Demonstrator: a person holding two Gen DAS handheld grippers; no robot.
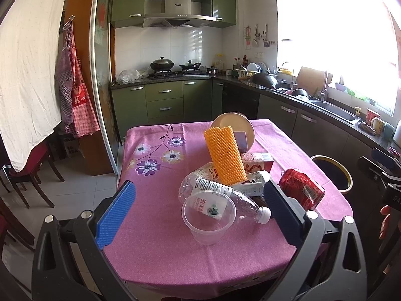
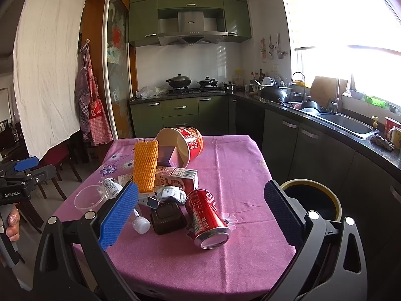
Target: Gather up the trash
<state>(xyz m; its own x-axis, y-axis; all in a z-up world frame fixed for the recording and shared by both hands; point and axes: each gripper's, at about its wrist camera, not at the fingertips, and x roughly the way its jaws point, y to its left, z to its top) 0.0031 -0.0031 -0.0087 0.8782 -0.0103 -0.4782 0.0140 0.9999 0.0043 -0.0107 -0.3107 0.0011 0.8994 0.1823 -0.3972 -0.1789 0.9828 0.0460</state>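
On the table — one can (image 2: 206, 214), one clear cup (image 1: 208, 217), one bottle (image 1: 225, 195), one carton (image 2: 179, 176).

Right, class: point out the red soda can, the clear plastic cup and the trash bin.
red soda can (image 2: 206, 217), right wrist view, on its red side wall.
clear plastic cup (image 1: 209, 218), left wrist view, on its open mouth.
trash bin (image 2: 337, 207), right wrist view, on its pale rim.

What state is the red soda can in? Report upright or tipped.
Tipped. The red soda can lies on its side on the pink tablecloth, one end facing the right wrist camera.
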